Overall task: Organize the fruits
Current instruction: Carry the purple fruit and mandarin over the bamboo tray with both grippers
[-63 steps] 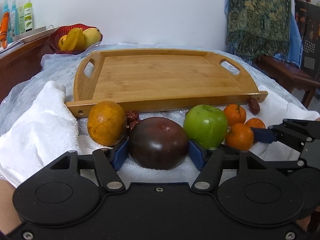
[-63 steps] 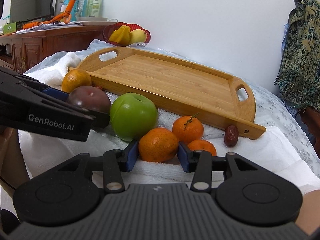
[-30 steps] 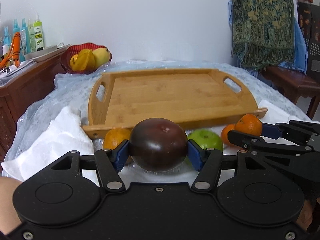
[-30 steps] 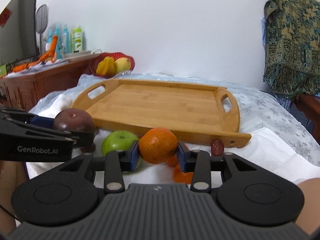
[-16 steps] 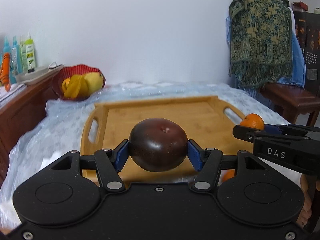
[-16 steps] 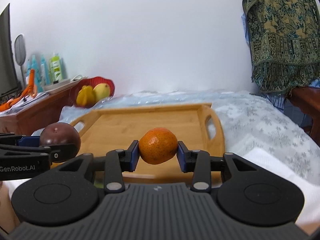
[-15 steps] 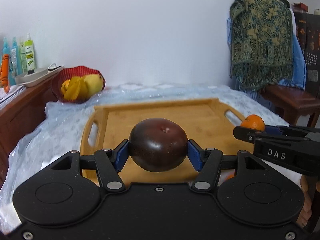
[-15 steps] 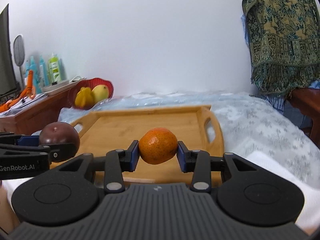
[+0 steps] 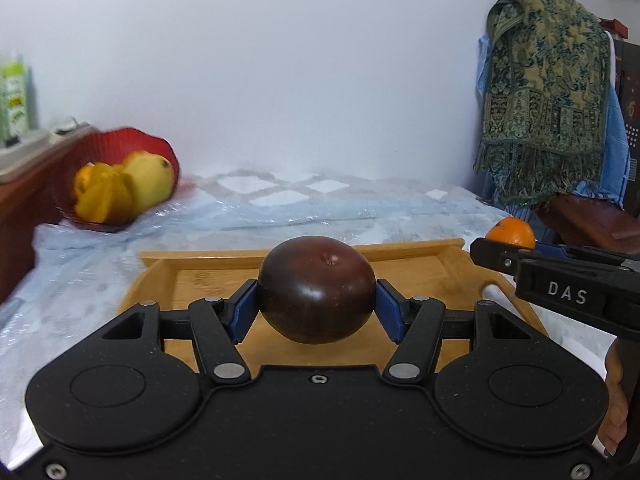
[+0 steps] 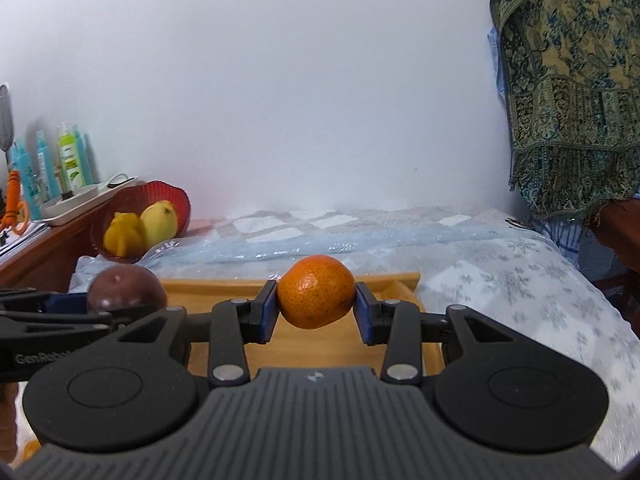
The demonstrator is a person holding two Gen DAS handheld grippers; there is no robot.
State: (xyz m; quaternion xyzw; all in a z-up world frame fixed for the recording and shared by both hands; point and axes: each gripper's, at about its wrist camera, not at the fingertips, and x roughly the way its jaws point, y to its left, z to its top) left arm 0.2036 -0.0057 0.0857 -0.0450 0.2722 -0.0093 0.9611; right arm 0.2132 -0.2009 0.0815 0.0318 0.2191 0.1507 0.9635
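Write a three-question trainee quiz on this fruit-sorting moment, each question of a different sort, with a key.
1. True or false: the left gripper is shut on the dark purple fruit.
2. Multiple choice: what does the right gripper hold? A) a green apple B) the small orange C) nothing
3. Fill in: under both held fruits lies the wooden ____.

Key
1. True: both blue pads press its sides, and it is clear of the surface.
2. B: the orange sits clamped between the pads.
3. Tray. The red bowl of yellow fruit stands apart, beyond the tray on the left.
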